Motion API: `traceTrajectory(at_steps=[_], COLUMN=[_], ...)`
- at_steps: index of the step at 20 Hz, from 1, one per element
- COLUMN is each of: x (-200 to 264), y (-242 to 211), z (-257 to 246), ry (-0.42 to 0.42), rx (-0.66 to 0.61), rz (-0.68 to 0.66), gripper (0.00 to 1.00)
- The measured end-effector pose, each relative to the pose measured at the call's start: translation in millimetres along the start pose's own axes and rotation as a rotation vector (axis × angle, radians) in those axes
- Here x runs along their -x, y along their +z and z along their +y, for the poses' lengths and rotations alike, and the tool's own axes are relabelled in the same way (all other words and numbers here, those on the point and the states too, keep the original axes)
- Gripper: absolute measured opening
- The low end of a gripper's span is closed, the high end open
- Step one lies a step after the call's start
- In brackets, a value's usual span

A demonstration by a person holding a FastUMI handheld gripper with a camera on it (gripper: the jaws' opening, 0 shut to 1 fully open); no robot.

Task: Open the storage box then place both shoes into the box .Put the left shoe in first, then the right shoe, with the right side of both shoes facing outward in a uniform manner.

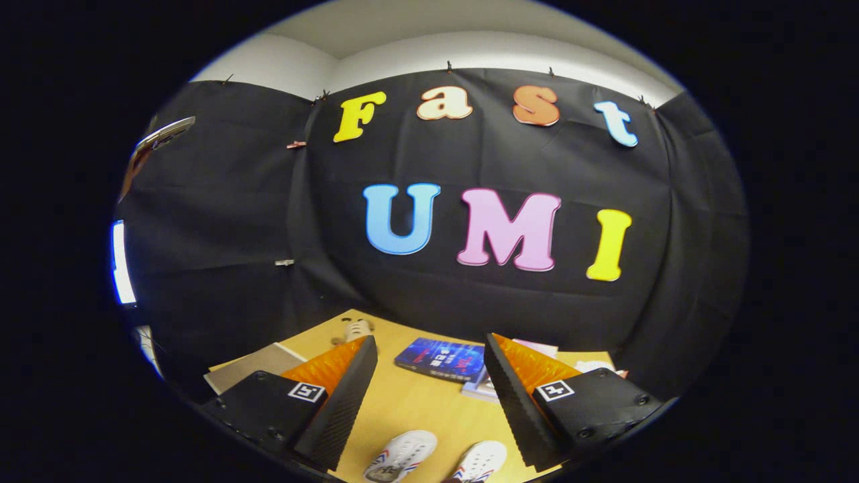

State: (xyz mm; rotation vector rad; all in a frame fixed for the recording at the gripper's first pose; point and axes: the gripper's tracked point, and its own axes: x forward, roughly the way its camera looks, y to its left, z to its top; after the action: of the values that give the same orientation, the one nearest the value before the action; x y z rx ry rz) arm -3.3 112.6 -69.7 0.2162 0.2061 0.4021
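While your gripper (429,402) hangs high above the wooden table (409,402), its fingers stand wide apart with nothing held between them. You look to be at the very start: no contact with anything, and the storage box, which must be opened first, cannot be made out from where you are pointing.

Both shoes sit low between the fingers, close under them. One white shoe (400,456) lies nearer your left finger and the other white shoe (480,461) nearer your right finger, side by side and a little apart, toes pointing away from you. Which is the left shoe you cannot tell for sure at this angle.

Beyond the fingertips, a dark blue book (441,358) rests on a small stack just ahead of your right finger. A grey pad (251,365) lies outside your left finger, and a small soft toy (356,329) sits past that finger's tip at the table's far edge.

Your next move, as I judge it, calls for tipping the gripper down and searching for the box, then finding its lid or flap before you touch either shoe. Leave the shoes where they lie until the box stands open.
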Motion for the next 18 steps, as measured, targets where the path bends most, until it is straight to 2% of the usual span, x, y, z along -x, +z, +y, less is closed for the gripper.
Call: traceTrajectory(at_steps=[1,4,8,18], x=[-4,-16,-27,-36], y=[-7,-39,-81,-168], z=[9,51,81,156], ry=[0.042,0.219,0.350,0.700], rx=[-0.037,-0.249,-0.501,-0.840], rz=[0.022,0.132,0.277,0.543], gripper=[0.98,1.00,0.98,0.98])
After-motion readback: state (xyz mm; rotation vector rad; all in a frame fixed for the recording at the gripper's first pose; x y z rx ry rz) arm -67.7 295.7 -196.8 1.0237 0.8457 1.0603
